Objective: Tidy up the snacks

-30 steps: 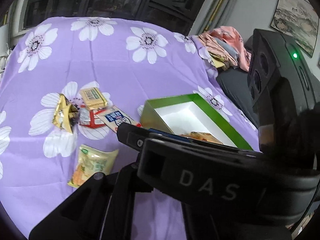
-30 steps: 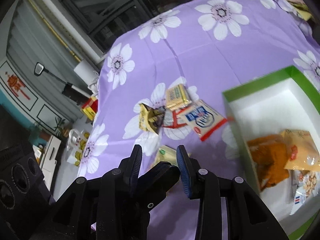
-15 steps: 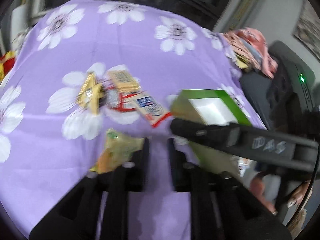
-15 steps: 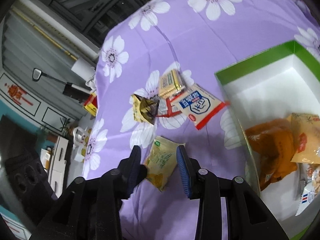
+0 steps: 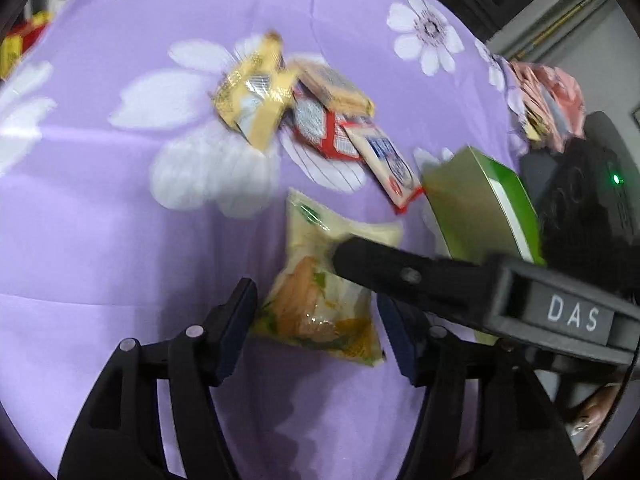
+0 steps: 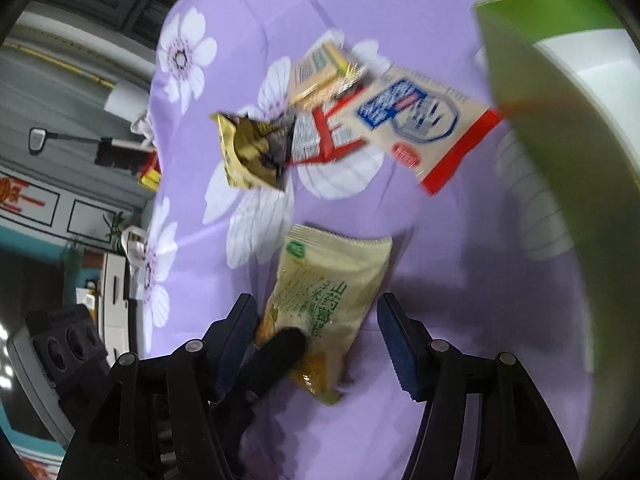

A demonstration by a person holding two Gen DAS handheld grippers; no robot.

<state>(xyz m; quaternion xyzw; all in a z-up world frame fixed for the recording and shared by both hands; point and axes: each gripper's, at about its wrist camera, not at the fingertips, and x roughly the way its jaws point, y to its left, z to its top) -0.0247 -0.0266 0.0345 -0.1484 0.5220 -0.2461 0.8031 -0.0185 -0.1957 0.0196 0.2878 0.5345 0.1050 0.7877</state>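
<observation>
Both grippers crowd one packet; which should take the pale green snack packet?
Probably left: the left gripper squarely straddles the snack packet, while a right gripper finger lies across it. Both open, neither gripping.

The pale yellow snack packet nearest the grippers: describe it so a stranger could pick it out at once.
Start at the purple flowered cloth and find the green-rimmed box. Beside the box lies a cluster of wrappers, and nearer than that cluster, alone, lies the pale yellow packet. Unlike the gold foil wrapper and the red-edged packet, it has a small green logo and green characters.
</observation>
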